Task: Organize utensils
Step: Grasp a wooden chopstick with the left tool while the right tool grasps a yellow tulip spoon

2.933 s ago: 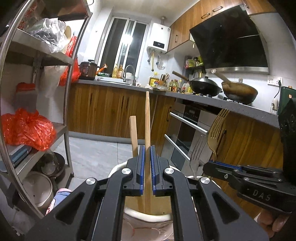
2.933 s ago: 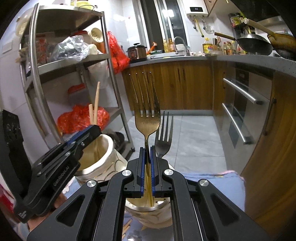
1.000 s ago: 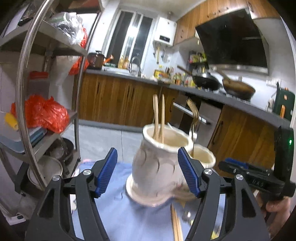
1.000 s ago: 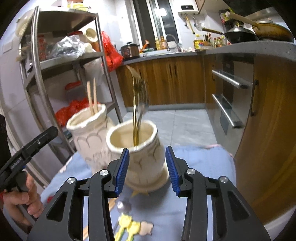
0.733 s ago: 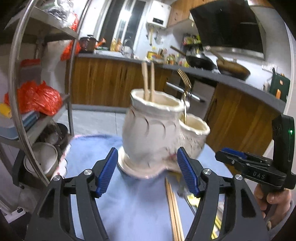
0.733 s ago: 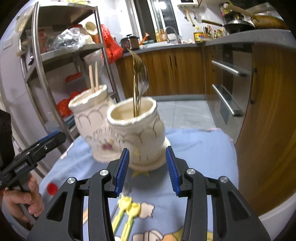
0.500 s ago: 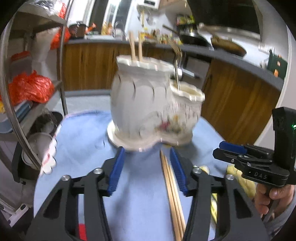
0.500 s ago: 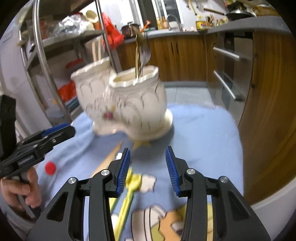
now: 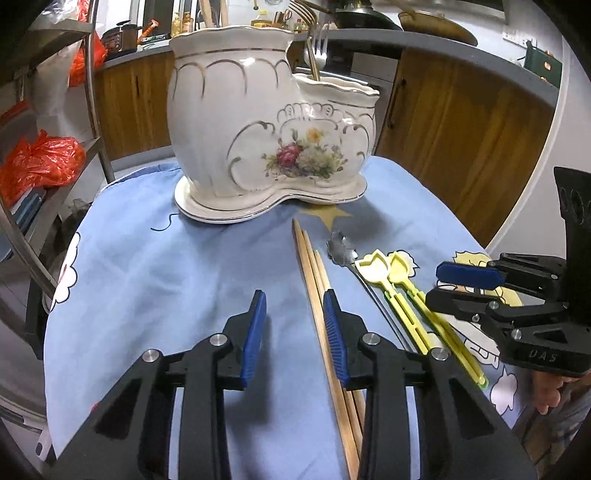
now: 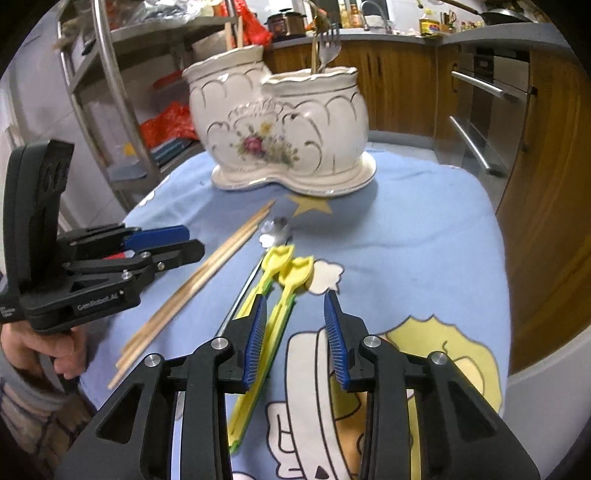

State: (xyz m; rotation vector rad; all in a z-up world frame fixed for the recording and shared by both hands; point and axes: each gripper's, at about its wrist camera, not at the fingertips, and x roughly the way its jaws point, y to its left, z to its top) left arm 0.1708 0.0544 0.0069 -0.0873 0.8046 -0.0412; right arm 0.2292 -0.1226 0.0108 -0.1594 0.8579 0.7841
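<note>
A white double ceramic holder [image 9: 258,122] [image 10: 280,129] stands at the back of the blue cloth. Its tall pot holds wooden chopsticks [image 10: 236,31]; its low pot holds two forks [image 9: 314,40] [image 10: 325,48]. Loose wooden chopsticks [image 9: 314,280] [image 10: 207,273], a metal spoon [image 9: 341,251] [image 10: 275,230] and two yellow spoons [image 9: 402,284] [image 10: 284,280] lie in front of it. My left gripper [image 9: 295,332] [image 10: 173,243] is open and empty, low over the chopsticks. My right gripper [image 10: 295,332] [image 9: 454,284] is open and empty, low over the yellow spoons.
The blue cartoon cloth [image 9: 166,277] [image 10: 424,240] covers a small round table. A metal shelf rack [image 9: 48,110] [image 10: 122,110] with red bags stands to the left. Wooden kitchen cabinets [image 9: 461,122] and an oven [image 10: 480,122] are behind and to the right.
Both grippers let go of the chopstick and the fork in the holder, opened, drew back and dropped low over the loose utensils on the cloth. The left jaws have narrowed.
</note>
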